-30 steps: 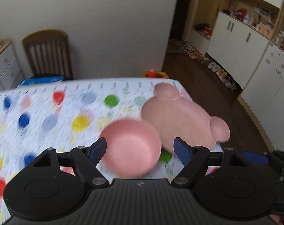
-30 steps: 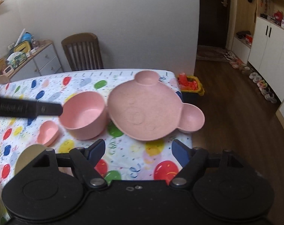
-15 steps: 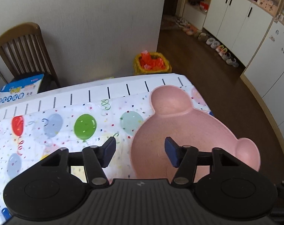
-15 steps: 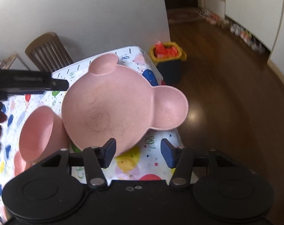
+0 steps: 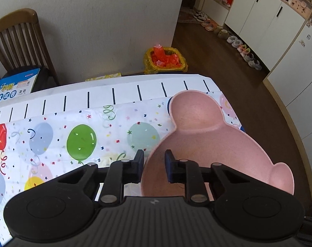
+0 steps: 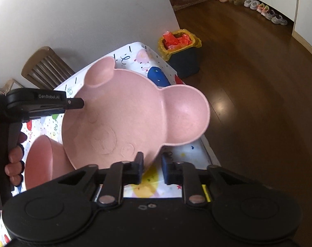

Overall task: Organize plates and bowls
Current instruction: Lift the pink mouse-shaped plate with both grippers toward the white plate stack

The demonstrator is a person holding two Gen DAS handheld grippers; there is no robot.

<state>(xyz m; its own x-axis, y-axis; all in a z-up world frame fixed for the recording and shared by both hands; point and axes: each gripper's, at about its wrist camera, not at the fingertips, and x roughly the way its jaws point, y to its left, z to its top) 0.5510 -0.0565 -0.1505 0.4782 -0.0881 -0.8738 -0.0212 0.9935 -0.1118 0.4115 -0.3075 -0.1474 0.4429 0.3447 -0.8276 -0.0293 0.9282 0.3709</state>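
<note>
A pink bear-shaped plate with two round ears lies at the table's far right corner. My left gripper has its jaws closed down around the plate's left rim. In the right wrist view the plate looks tilted up, and my right gripper has its jaws narrowed around the plate's near rim. The left gripper's finger shows at the plate's left edge. A pink bowl sits left of the plate, partly under it.
The table wears a balloon-print cloth. A wooden chair stands behind it by the white wall. A yellow-lined bin with red scraps stands past the far edge. Shoes line the cabinets on the wood floor.
Both grippers moved in onto the bear plate and their jaws narrowed onto its rim. The plate now looks tilted up. The pink bowl has left the left wrist view.
</note>
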